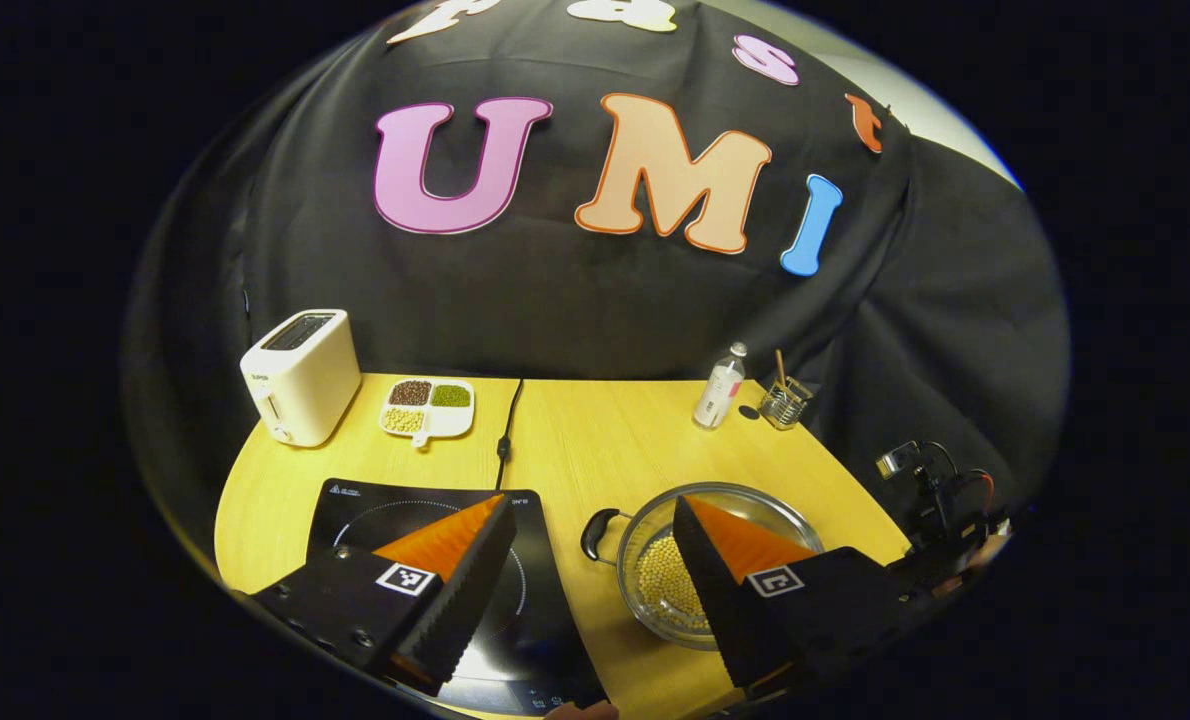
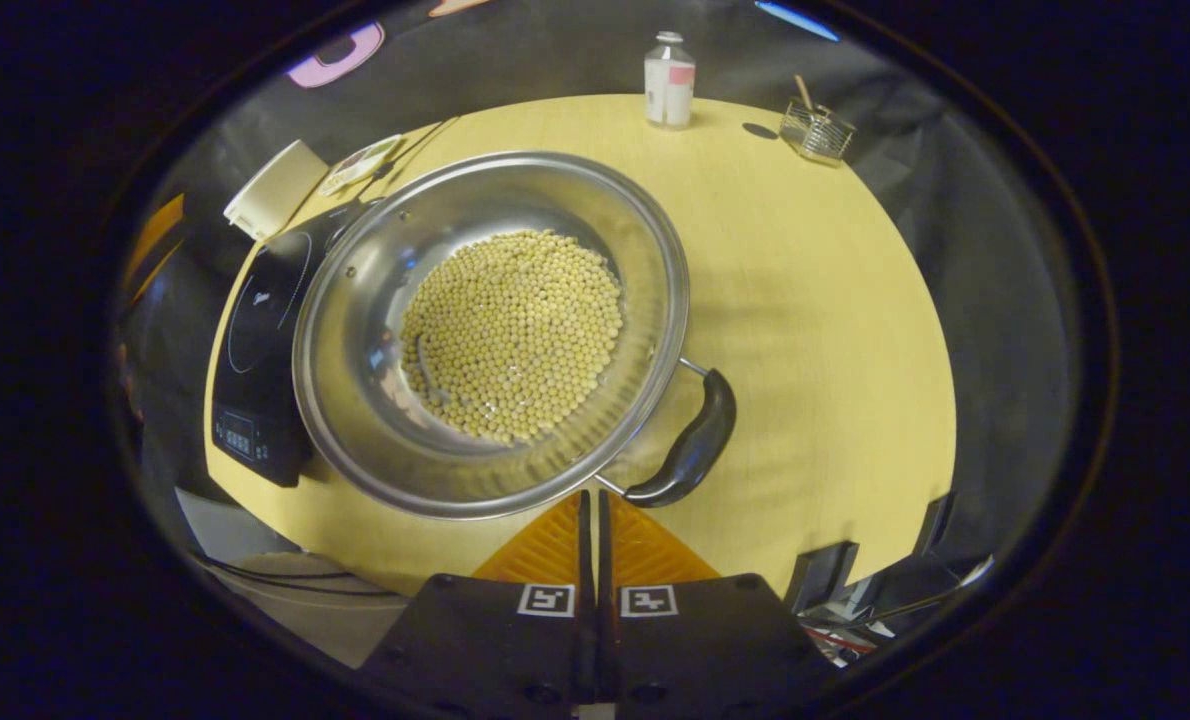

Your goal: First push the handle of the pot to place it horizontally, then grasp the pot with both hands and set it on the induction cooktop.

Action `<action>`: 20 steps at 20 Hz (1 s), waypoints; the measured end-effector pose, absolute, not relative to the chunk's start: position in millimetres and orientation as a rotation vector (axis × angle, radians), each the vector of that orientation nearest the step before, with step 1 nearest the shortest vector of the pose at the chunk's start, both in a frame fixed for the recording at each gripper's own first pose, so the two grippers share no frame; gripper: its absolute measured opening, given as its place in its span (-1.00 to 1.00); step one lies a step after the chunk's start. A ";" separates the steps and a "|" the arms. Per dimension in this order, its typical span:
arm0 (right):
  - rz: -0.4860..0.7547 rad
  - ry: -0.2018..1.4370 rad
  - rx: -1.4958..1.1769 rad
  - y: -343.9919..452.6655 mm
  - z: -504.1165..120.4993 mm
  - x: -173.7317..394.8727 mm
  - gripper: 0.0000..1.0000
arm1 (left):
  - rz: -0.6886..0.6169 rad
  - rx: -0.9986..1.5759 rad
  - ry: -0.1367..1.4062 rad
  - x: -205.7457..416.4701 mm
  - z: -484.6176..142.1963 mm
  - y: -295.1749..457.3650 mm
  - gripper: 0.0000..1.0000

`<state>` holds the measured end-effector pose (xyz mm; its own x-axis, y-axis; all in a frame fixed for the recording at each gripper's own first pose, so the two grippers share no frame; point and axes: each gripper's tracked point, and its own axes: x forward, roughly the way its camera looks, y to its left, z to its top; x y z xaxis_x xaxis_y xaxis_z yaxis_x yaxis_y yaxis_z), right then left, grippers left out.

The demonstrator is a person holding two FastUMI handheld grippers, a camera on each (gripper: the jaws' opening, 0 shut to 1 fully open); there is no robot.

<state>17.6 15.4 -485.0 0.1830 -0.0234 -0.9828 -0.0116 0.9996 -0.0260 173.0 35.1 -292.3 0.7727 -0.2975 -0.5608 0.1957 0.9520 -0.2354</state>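
We see bare table to the right of the pot and behind it, up to the bottle and wire holder at the far edge. On its left the pot sits close beside the induction cooktop, leaving little gap. The cooktop's cord crosses the open wood between the bean dish and the bottle; the toaster blocks the far left corner.

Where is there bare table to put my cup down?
The widest bare patch is the table right of the pot, below the bottle and wire holder. Another strip runs between the bean tray and bottle. It is crowded where the pot meets the cooktop.
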 end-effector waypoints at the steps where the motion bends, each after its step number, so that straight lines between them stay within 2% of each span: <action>1: -0.012 1.386 -0.034 13.8 -485.5 19.9 -0.94 | -0.263 -0.172 0.635 172.2 -293.9 37.1 0.94; 10: -0.051 1.385 -0.053 -11.4 -488.5 36.4 -0.94 | -0.242 -0.175 0.653 173.4 -300.8 47.0 0.95; 12: -0.057 1.383 -0.057 -15.7 -490.4 40.7 -0.99 | -0.238 -0.175 0.658 172.6 -303.5 48.9 0.94; 19: -0.061 1.367 -0.130 -30.9 -494.5 63.1 -0.94 | -0.234 -0.186 0.693 165.9 -312.5 51.4 0.96; 20: -0.065 1.364 -0.134 -33.7 -494.6 65.4 -0.99 | -0.237 -0.191 0.702 163.5 -314.9 50.7 0.95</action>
